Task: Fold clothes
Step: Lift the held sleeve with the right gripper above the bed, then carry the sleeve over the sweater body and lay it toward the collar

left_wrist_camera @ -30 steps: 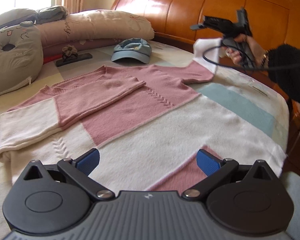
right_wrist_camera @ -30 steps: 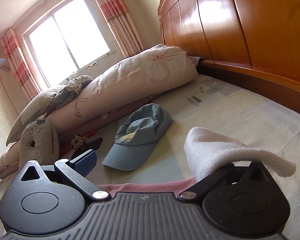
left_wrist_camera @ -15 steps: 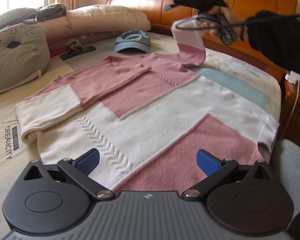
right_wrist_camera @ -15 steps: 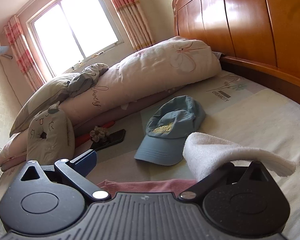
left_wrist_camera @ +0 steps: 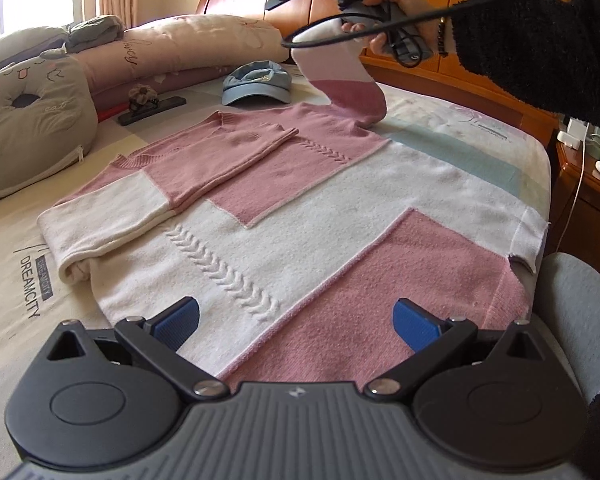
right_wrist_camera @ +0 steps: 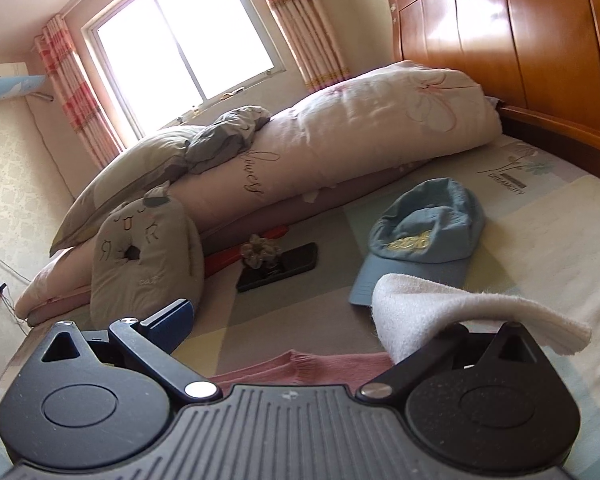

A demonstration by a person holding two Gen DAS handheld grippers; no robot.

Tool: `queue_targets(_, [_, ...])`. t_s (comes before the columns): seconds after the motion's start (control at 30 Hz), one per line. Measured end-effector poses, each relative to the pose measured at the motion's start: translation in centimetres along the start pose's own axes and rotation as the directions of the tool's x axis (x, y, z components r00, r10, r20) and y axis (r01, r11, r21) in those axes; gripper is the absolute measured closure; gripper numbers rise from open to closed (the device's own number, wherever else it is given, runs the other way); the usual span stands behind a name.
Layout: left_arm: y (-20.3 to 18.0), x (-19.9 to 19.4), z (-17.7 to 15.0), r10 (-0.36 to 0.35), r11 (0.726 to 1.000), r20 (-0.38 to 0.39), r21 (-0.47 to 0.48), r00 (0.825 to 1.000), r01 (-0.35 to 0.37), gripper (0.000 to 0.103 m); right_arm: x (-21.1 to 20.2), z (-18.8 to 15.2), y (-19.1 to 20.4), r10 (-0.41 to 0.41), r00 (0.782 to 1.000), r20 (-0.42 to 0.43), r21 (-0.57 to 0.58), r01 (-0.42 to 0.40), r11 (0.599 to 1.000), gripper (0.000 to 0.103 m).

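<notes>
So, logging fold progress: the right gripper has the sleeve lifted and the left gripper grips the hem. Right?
Not quite. The right gripper does hold the sleeve up, but the left gripper is open above the hem, gripping nothing, as the left wrist view shows.

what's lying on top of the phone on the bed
A small flower-shaped hair tie lies on the dark phone, covering its left end. The phone's right part shows bare. What lies beneath the hair tie is hidden.
</notes>
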State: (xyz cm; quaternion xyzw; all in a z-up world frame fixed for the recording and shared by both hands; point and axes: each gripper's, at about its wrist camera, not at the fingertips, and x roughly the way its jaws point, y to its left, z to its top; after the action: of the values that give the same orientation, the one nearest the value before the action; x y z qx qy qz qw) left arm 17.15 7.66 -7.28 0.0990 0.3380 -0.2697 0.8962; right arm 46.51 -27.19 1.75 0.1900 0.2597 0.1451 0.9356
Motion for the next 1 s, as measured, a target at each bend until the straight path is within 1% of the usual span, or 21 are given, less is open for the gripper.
queue_targets(0.27, [0.4,-0.6,-0.7,0.001,1.0,-0.01,-0.018,1.0,-0.001,0.001,2.1,-1.1,3.4,0.042,0.999,-0.019,-0.036,-0.043,0.998,0.0])
queue_targets(0.43, [0.6,-0.7,-1.2,0.003,0.999,-0.025,-0.037,1.0,-0.004,0.001,3.0,-2.2,6.0,0.063,0.998,-0.021,-0.09,-0.064,0.994,0.0])
queue_targets(0.6, [0.4,-0.8,-1.9,0.004,0.998,-0.049,-0.056,0.999,-0.007,0.001,4.1,-3.6,8.4,0.11,0.992,-0.057,-0.138,-0.117,0.983,0.0])
queue_targets(0.77, [0.3,-0.8,-2.2,0.005,0.997,-0.064,-0.075,0.998,-0.01,0.001,5.1,-5.3,10.2,0.126,0.988,-0.089,-0.179,-0.141,0.974,0.0])
queue_targets(1.0, [0.0,-1.0,-2.1,0.008,0.997,-0.066,-0.073,0.998,-0.013,0.001,6.3,-7.6,11.8,0.131,0.982,-0.134,-0.211,-0.157,0.965,0.0])
